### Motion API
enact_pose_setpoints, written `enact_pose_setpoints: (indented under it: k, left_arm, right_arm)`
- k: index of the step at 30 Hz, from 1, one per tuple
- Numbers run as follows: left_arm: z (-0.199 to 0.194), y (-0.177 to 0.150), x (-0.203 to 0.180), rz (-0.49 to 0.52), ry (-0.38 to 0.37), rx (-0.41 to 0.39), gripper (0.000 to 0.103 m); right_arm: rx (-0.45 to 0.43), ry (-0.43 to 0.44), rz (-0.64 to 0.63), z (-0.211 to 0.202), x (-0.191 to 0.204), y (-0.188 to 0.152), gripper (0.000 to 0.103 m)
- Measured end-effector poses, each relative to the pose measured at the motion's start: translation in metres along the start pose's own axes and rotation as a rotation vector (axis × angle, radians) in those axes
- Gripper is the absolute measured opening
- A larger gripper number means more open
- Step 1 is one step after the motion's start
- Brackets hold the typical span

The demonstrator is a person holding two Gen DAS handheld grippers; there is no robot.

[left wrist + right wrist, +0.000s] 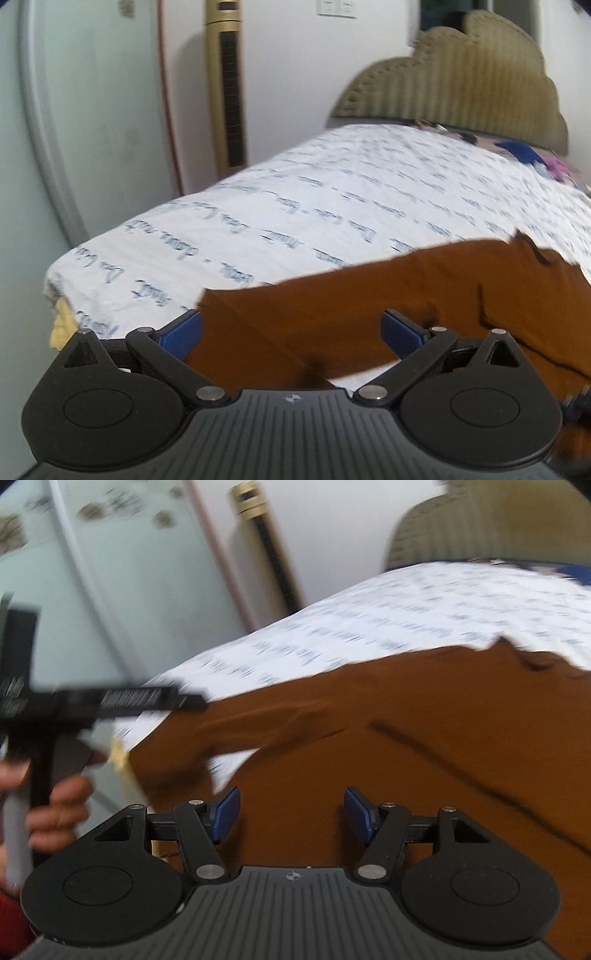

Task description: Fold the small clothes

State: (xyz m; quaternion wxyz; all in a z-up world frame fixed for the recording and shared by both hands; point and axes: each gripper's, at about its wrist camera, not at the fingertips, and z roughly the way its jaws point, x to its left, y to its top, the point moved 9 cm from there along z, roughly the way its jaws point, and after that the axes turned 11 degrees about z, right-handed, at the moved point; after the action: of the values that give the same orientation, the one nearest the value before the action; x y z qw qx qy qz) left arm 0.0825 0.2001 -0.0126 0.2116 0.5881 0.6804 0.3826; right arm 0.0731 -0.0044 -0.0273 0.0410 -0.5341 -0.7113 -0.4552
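Lying on the bed, the brown garment (369, 295) is spread over the near part of the white sheet with blue writing (332, 192). One long part of it reaches toward the left edge of the bed, and a dark seam line runs across the wider part on the right. Its far edge is uneven, with a small dark fold sticking up near the right side.

The left gripper (291, 332) hangs above the garment's long part with its blue pads (184, 332) spread wide apart. The cloth is seen between them, but the pads do not press on it. The right gripper (291, 814) is above the wider part of the garment (406, 738), and its blue pads (227, 812) also stand apart with only flat cloth below them, nothing pinched.

In the right wrist view, the left gripper (110, 701) appears blurred at the left side as a black device, held by a hand (55, 812) just beside the bed's corner.

Farther out, a padded olive headboard (480, 85) stands at the far end of the bed. Some blue and purple clothes (535, 158) lie near it on the right. A tall golden tower appliance (225, 85) stands against the white wall, next to a pale green cabinet door (92, 110) on the left.
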Motion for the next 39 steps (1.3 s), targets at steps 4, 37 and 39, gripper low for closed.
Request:
enact_pose_setpoints:
  k: [4, 37, 39]
  left_arm:
    - [-0.001, 0.001, 0.013, -0.035, 0.017, -0.005, 0.103]
    - [0.01, -0.003, -0.084, 0.088, -0.142, 0.035, 0.103]
    - [0.008, -0.006, -0.09, 0.116, -0.144, 0.034, 0.103]
  right_arm:
    - [0.089, 0.101, -0.012, 0.019, 0.024, -0.014, 0.062]
    - [-0.277, -0.36, 0.469, -0.078, -0.199, 0.063, 0.024]
    - [-0.323, -0.326, 0.544, -0.088, -0.205, 0.052, 0.03]
